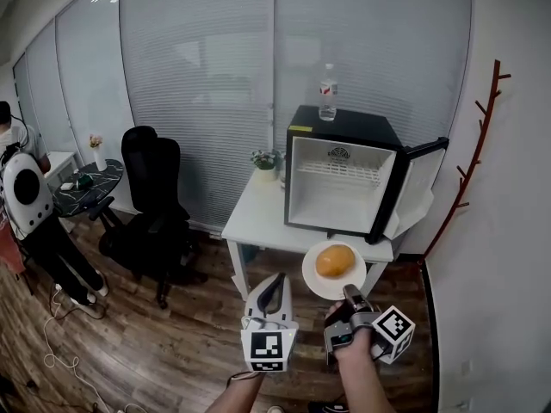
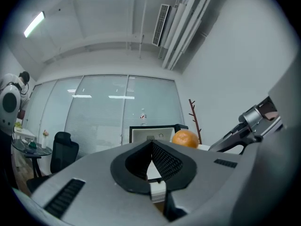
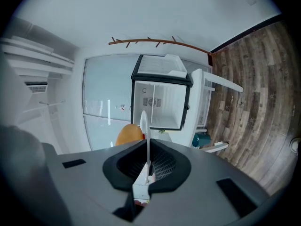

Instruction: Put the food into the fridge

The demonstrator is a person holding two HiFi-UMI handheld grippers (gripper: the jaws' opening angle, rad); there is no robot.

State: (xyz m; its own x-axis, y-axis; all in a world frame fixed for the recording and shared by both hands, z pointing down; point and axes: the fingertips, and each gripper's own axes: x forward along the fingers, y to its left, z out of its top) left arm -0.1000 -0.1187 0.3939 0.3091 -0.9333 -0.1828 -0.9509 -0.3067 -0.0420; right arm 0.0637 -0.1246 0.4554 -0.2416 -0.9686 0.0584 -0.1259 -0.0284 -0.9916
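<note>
A round orange food item (image 1: 335, 260) lies on a white plate (image 1: 314, 280), and my right gripper (image 1: 349, 292) is shut on the plate's near rim, holding it up in front of the table. In the right gripper view the plate (image 3: 145, 126) stands edge-on between the jaws of that gripper (image 3: 147, 161), with the food (image 3: 129, 134) to its left. The black mini fridge (image 1: 344, 183) stands on the white table (image 1: 258, 218) with its door (image 1: 417, 188) swung open to the right and its white inside bare. My left gripper (image 1: 277, 280) hovers beside the plate, shut and empty (image 2: 152, 147).
A water bottle (image 1: 327, 93) stands on the fridge top. A small potted plant (image 1: 265, 163) sits at the table's back left. A black office chair (image 1: 155, 196) and a person (image 1: 26, 205) are at the left. A red coat rack (image 1: 478, 144) hangs on the right wall.
</note>
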